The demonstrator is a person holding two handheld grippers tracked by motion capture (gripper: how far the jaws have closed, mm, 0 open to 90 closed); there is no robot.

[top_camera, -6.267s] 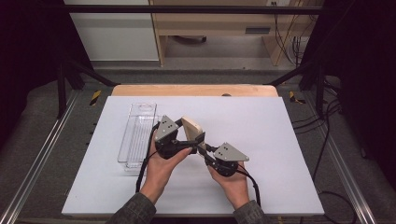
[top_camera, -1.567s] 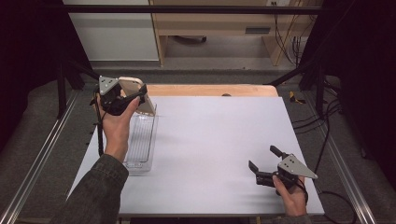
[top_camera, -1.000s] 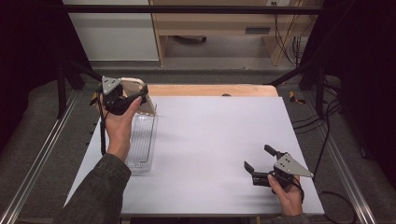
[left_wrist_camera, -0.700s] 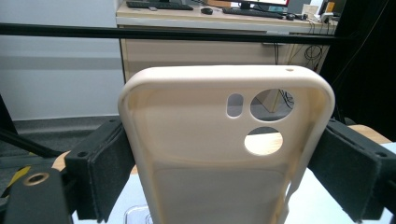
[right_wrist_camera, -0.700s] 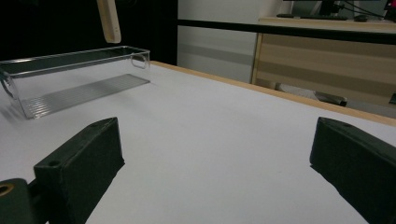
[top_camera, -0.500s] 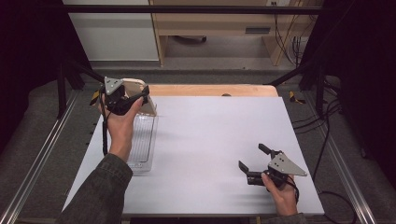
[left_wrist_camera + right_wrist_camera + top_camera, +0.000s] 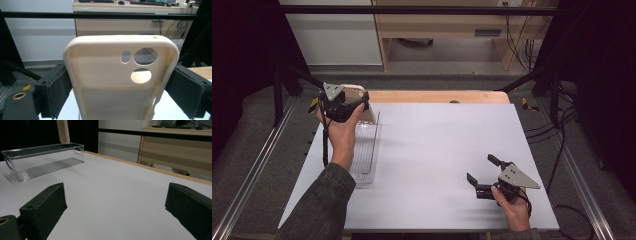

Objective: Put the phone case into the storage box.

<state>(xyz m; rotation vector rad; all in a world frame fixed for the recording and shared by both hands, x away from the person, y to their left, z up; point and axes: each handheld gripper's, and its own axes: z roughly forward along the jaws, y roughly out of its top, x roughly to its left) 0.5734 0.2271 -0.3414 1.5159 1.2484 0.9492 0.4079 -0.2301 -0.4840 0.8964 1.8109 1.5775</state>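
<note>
While left tongs (image 7: pixel 354 106) clamp phone case (image 7: pixel 120 80) over bin's (image 7: pixel 364 150) far edge, right tongs (image 7: pixel 482 172) wide (bare table).

The white table (image 7: pixel 437 150) has a strip of bare wood (image 7: pixel 437 96) along its far edge. Beyond it stands a pale wooden desk (image 7: pixel 447 25) beside a white cabinet (image 7: pixel 332 35), with cables (image 7: pixel 524 47) hanging at the desk's right. Metal rails (image 7: pixel 252 175) run along the floor on both sides of the table.

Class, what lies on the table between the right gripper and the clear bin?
Nothing: between the right gripper and the clear bin the white table is bare, in the high view and the right gripper view.
</note>
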